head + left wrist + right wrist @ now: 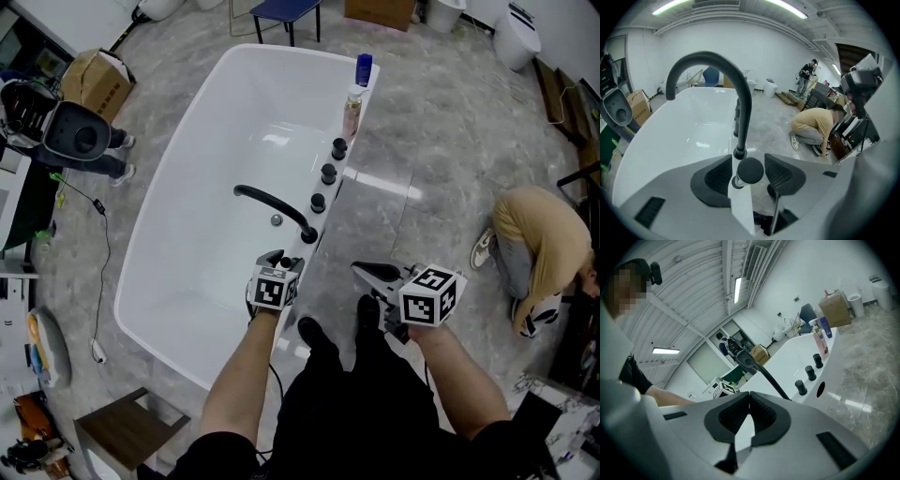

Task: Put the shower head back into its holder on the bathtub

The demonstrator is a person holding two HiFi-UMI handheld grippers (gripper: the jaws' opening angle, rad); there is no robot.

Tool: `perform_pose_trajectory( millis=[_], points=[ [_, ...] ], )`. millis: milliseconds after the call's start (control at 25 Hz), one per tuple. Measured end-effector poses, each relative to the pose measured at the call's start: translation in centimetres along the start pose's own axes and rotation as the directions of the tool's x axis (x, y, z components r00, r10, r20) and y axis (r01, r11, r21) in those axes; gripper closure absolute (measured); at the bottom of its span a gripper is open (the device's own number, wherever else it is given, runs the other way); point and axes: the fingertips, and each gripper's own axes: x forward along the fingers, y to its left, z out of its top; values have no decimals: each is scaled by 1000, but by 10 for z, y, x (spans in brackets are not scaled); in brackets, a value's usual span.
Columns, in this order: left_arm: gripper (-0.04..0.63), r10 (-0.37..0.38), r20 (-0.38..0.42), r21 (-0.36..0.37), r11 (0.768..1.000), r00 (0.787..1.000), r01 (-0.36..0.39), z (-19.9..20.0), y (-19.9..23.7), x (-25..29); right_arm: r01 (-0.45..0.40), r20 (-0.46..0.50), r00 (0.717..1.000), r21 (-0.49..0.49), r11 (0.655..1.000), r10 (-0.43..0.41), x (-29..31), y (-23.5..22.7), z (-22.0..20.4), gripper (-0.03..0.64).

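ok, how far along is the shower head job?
Done, by the look of it: shower head stands seated in the tub rim, beside the spout. In hand: nothing; left claw is open around the head, pads off it, right claw shut and empty. Left: pull the left claw clear.

Our left forearm [246,375] and right forearm [452,370] reach forward, both bare. Our left gripper [278,259] tilts steeply downward, its jaws standing apart. Our right gripper [366,272] points leftward at a shallower slant, its jaws closed together, tips touching.
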Motion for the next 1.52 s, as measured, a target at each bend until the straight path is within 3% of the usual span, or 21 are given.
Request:
perform_pose_trajectory(
  millis=[240,400,520,760,840,920,1080,1240,1440,1520],
  points=[
    [350,20,87,3,1000,996,-21,34,-3,-40,-32,28,999,-54,998,34,-3,20,32,598],
    [351,0,185,-54,998,983,11,58,-4,-66,-46,49,998,-99,994,51,-2,32,52,598],
    [351,6,260,-59,998,966,10,77,-4,-84,-43,72,996,-118,992,52,-4,32,66,600],
    [391,54,410,-71,997,910,-26,107,3,-129,-43,86,995,-191,981,60,-11,39,80,601],
    [407,61,458,-113,994,887,-9,118,7,-150,-41,86,994,-254,966,65,-13,47,89,601],
    [427,78,525,-137,991,847,-6,133,8,-178,-43,81,994,-319,947,73,-15,55,97,601],
    [491,138,617,-129,989,775,-74,157,10,-224,-53,102,990,-363,930,96,-18,61,112,600],
    [534,171,669,-161,983,723,-84,175,16,-256,-49,130,986,-381,923,106,-18,67,124,601],
    [580,184,703,-145,983,687,-115,184,16,-282,-33,205,971,-381,924,120,-25,77,144,601],
    [580,182,742,-101,982,645,-160,194,10,-299,-14,235,964,-425,905,125,-32,84,157,601]
  ],
)
